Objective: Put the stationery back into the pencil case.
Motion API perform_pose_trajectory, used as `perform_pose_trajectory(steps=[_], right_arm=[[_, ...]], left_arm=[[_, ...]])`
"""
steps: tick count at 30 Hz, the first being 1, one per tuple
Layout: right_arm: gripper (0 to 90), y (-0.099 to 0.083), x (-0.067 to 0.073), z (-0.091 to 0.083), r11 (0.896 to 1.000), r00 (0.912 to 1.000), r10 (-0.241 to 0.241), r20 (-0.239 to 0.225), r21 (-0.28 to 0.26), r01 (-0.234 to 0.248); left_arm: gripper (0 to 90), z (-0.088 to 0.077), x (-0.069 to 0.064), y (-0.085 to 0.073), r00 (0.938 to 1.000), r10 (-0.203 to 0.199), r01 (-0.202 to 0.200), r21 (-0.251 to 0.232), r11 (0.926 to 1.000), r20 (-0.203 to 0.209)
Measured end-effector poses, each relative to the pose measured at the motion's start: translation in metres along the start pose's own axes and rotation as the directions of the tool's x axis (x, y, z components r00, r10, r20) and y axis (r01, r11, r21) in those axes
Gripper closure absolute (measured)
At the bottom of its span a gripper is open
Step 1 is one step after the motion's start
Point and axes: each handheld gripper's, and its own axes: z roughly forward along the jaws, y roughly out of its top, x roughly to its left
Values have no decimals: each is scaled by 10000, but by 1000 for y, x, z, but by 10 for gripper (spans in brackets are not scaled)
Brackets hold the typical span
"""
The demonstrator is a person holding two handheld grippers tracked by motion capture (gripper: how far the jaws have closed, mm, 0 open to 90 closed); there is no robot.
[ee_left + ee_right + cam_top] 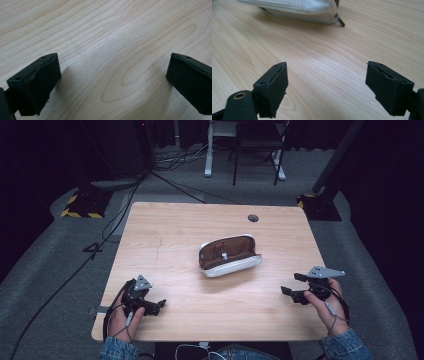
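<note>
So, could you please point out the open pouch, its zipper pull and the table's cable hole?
pouch (235,266), high view, white outer side.
zipper pull (340,21), right gripper view, dark metal tab.
cable hole (253,218), high view, its centre.

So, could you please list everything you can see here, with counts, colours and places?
Pouch: one, white outside with brown lining, lying open at the middle of the table; its zip pull rests on the wood.
Table: one, light wood, with a round hole near its far edge.
Cables: several, black, on the grey floor left of the table.
Stand legs: white, on the floor beyond the table.
Left gripper: one, black, open, near the table's front left corner.
Right gripper: one, black, open, near the front right.
Sleeves: two, blue denim, at the bottom edge.
</note>
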Motion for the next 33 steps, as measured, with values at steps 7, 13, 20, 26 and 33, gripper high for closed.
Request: perform_pose_trajectory(steps=[7,13,20,26,33], right_arm=[[180,-21,-4,10,9989,9987,116,488,439,-137],[175,-30,-5,15,9980,9975,155,690,603,-197],[175,-40,-4,21,9970,9959,49,906,769,-119],[157,-45,-3,22,9964,9958,-95,905,852,18],[149,-45,-3,23,9963,9956,-82,932,861,1]], left_arm=[[1,0,0,0,10000,-2,2,-6,10000,-6],[1,0,0,0,10000,7,-7,-10,10000,0],[1,0,0,0,10000,14,-14,-8,10000,6],[1,0,0,0,10000,-5,5,1,10000,1],[1,0,0,0,10000,15,-15,-9,10000,3]])
